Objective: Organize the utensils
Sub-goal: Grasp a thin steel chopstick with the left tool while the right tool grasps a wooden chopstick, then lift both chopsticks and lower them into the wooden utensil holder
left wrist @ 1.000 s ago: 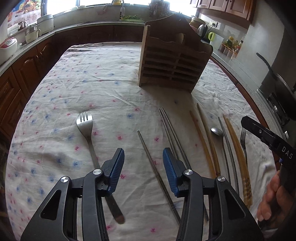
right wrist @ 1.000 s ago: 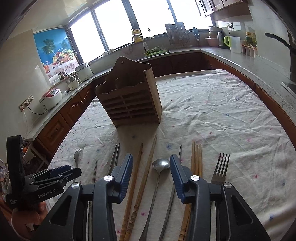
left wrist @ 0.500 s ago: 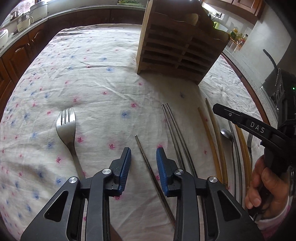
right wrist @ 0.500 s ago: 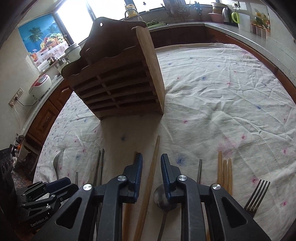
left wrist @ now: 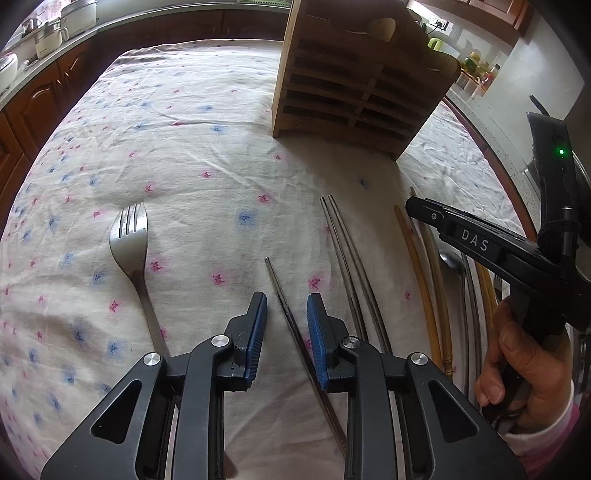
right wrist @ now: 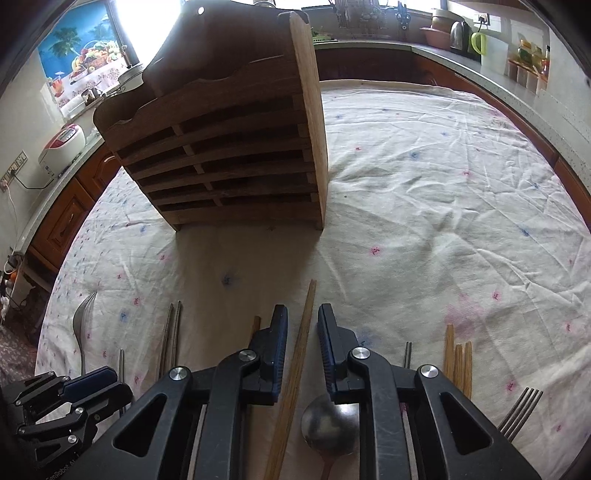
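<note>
A slatted wooden utensil rack (left wrist: 354, 88) (right wrist: 229, 162) stands on the flowered tablecloth. My left gripper (left wrist: 286, 306) is open low over the cloth, its blue pads on either side of a single metal chopstick (left wrist: 284, 295). A steel fork (left wrist: 131, 240) lies to its left and a metal chopstick pair (left wrist: 343, 243) to its right. My right gripper (right wrist: 302, 317) is open, its jaws straddling a wooden chopstick (right wrist: 304, 325) without touching it. A second wooden chopstick (right wrist: 255, 323) lies just left of it and a metal spoon (right wrist: 328, 421) lies beneath the right jaw.
More wooden chopsticks (right wrist: 458, 358), a metal chopstick (right wrist: 407, 352) and a second fork (right wrist: 521, 410) lie at the right. The other gripper shows in each view (left wrist: 480, 243) (right wrist: 70, 398). Kitchen counters with pots (left wrist: 55, 29) and a kettle (right wrist: 456, 33) ring the table.
Both grippers have dropped closer to the cloth and moved forward toward the rack. Their jaws narrowed from wide open around one chopstick each.
</note>
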`<state>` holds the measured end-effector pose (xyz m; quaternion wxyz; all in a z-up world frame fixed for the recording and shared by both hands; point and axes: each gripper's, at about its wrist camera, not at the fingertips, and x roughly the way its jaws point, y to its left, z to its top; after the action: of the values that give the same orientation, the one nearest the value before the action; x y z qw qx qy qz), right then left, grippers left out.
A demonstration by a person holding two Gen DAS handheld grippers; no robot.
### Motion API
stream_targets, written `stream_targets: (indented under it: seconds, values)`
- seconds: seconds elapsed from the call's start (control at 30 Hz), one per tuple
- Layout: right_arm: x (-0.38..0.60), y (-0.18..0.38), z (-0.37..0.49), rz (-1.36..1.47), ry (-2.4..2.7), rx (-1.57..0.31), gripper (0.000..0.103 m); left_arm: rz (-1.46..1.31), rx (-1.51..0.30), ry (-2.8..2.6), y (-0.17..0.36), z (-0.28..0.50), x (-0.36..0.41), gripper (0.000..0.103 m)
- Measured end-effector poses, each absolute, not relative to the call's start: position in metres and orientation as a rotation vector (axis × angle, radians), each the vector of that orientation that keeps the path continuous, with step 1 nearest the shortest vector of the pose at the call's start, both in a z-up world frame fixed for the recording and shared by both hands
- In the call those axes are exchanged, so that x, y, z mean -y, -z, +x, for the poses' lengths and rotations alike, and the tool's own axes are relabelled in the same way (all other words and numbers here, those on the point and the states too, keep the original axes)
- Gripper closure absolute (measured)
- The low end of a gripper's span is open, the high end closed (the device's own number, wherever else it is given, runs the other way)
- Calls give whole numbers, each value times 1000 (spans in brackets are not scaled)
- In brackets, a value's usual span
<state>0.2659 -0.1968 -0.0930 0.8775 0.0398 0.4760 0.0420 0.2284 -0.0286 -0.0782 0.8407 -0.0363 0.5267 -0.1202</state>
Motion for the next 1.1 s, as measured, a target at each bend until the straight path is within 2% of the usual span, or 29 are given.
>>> stream_targets:
  seconds: [0.17, 0.23, 0.27, 0.3, 0.43, 0.67, 1.1]
  values:
    - [188, 94, 268, 67, -85, -976, 85, -31, -1082, 246, 79, 230, 38, 84]
    - [186, 94, 267, 62, -82, -969, 85, -8, -1066, 245, 79, 231, 41, 94]
    - [186, 95, 267, 61, -77, -965, 87, -6, -1055, 249, 80, 231, 41, 95]
    - [187, 95, 268, 64, -73, -961, 93, -6, -1049, 257, 80, 232, 40, 95]
    - [191, 95, 269, 143, -103, -962, 97, -5, -1055, 267, 79, 236, 40, 99]
    - [201, 69, 247, 235, -170, -910, 98, -44, -1045, 303, 67, 225, 34, 100]
    - [204, 15, 192, 229, -215, -796, 98, -119, -894, 409, -5, 179, 9, 100]
